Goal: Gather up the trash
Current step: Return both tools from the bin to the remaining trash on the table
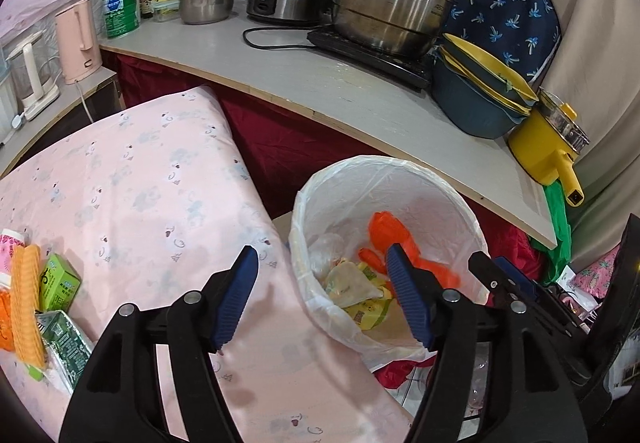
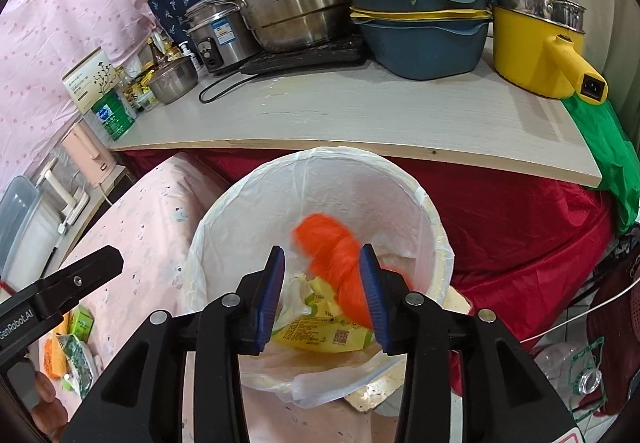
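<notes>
I have both tools over the trash bin (image 2: pixel 320 179), which sits on the floor wedged between the pink-covered bed (image 1: pixel 140 183) and the desk (image 1: pixel 320 71), close enough that scraps off the bed go straight in. A white liner is folded over the rim so the load lifts out as one bag. The right hand-held gripper (image 2: pixel 322 291) points down into the bin mouth, jaws spread, nothing pinched; the orange plastic bag (image 2: pixel 332 247) shows blurred between and beyond them, above the yellow wrapper (image 2: pixel 320 335), so I judge it dropping or just landed. The left hand-held gripper (image 1: pixel 320 295) angles down over the bed's edge by the bin, jaws spread wide and empty. More trash waits on the bed: green cartons (image 1: pixel 60 279) and an orange-striped packet (image 1: pixel 26 303).
</notes>
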{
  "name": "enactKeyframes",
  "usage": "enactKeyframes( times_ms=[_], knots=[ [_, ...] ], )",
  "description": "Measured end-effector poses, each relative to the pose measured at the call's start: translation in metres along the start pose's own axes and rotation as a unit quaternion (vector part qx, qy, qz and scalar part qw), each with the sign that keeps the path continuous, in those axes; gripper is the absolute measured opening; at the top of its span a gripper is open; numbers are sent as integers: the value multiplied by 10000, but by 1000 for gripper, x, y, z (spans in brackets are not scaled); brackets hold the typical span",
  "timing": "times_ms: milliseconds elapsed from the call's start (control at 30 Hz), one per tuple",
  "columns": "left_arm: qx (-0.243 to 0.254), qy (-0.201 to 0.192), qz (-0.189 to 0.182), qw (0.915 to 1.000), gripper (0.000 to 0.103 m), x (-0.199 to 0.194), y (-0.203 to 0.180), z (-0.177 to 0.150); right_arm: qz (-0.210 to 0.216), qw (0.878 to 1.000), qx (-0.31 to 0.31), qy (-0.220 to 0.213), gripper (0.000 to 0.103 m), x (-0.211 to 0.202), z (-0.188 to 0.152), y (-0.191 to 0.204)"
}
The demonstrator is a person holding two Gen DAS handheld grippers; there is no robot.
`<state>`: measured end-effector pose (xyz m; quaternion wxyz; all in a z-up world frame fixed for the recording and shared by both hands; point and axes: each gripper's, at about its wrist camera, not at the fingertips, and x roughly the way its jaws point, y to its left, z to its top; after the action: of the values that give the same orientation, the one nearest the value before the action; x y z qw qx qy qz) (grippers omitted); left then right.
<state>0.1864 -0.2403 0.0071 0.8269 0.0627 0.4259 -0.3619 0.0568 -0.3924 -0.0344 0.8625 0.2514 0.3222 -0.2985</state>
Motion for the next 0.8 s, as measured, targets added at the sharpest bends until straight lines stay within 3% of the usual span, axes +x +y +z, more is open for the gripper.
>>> enactKeyframes(
  times_ms=[800],
  knots=[
    [-570,-438,415,9965,64,-72,72,-20,430,9970,-629,-167,48,-41,-15,86]
  ],
)
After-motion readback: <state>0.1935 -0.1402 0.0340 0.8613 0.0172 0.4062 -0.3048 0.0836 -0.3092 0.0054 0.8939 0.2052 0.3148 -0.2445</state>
